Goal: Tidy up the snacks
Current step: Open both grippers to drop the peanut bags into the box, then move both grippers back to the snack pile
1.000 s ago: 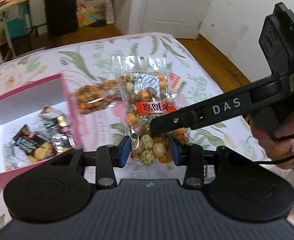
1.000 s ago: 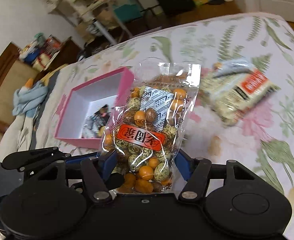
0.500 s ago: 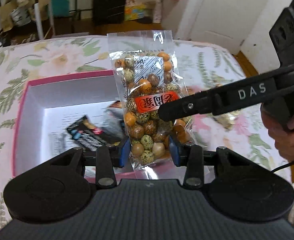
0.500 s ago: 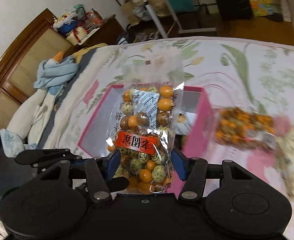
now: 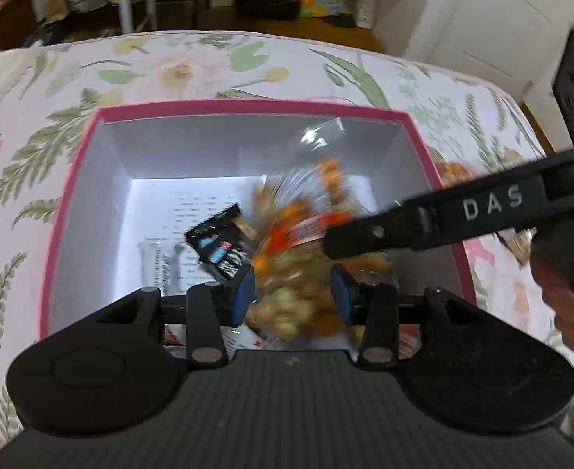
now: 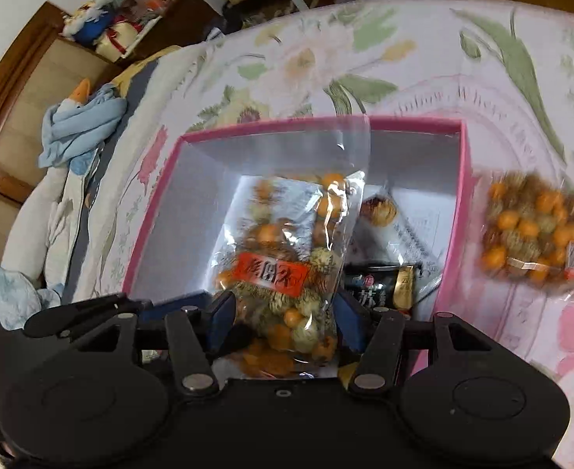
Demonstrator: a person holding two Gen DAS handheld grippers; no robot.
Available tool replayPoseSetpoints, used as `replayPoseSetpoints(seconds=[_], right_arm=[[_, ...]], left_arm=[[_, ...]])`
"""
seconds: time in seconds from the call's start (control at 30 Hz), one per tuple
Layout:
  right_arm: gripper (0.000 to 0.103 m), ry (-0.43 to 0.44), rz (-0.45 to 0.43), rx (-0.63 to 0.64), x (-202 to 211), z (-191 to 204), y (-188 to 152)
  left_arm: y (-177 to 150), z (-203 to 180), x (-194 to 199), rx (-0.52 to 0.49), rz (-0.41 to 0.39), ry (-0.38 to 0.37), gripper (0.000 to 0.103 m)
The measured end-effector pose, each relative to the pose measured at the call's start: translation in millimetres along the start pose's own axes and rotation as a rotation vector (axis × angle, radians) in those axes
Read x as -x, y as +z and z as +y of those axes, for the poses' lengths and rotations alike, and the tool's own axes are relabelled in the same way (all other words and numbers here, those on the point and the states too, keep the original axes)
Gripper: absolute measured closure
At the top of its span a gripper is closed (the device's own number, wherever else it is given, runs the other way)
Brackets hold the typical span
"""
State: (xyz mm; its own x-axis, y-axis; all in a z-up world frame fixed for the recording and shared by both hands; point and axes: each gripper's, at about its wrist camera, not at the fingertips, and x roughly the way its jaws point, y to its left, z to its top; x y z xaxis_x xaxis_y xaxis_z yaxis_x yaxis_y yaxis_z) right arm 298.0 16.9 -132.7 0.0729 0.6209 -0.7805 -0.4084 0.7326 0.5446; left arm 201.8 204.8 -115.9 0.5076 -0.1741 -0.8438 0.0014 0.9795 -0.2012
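both grippers sit on one clear snack bag (image 6: 283,258) of coated nuts: the left gripper (image 5: 292,291) and right gripper (image 6: 281,318) each pinch its lower end. it looks light, crinkly and slippery, with loose contents that shift, so grip low on the filled part. the bag hangs over the open pink box (image 6: 458,195), above the packets inside.

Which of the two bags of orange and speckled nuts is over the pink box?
The bag with the red label, held above the pink box. The other nut bag lies outside it.
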Motion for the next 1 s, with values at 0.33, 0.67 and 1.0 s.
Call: replayPoseSetpoints(seconds=[0.33, 0.67, 1.0], right_arm=[[0.041, -0.032, -0.117, 0.046, 71, 4, -25], [0.035, -0.147, -0.35, 0.145, 212, -34, -104], [0.034, -0.254, -0.41, 0.064, 254, -98, -123]], left_arm=[[-8, -23, 30, -0.038, -0.038, -0.034, 0.06], [2, -82, 73, -0.125, -0.079, -0.181, 0.057], [22, -142, 49, -0.092, -0.071, -0.236, 0.051]])
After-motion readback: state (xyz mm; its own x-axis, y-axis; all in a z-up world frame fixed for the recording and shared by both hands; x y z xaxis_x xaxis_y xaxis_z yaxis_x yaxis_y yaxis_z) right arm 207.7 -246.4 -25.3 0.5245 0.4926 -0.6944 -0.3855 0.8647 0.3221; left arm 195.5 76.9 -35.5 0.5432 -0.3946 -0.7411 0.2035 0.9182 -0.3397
